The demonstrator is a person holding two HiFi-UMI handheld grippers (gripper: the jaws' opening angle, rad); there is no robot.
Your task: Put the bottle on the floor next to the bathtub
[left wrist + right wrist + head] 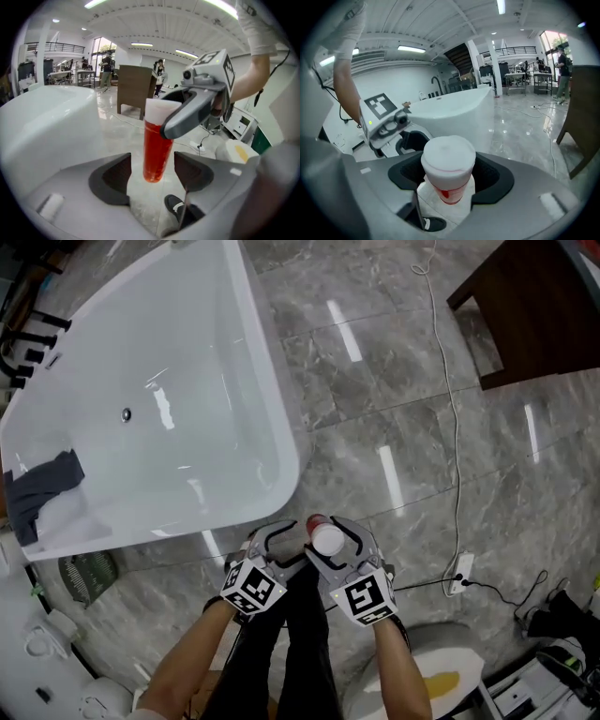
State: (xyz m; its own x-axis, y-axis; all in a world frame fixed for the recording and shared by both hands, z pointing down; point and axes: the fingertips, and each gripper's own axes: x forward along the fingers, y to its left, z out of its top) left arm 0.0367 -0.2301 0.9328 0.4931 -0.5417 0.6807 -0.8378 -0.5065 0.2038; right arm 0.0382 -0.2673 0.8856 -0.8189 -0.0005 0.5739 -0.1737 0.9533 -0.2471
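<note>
Right fingers: clamped on the white cap of the bottle, spread wide to fit it.
Left fingers: apart, flanking the red lower body, touching neither side.
Bottle position: in the air, cap tipped toward the near side, above a shoe; not on the floor.
Bathtub: left and far of the bottle, near right corner close by.
Step in hand: likely bringing the bottle to the floor; placing not yet done.
Next move calls for: righting the bottle, resting its base on bare floor just right of the tub corner, then parting the right fingers.
</note>
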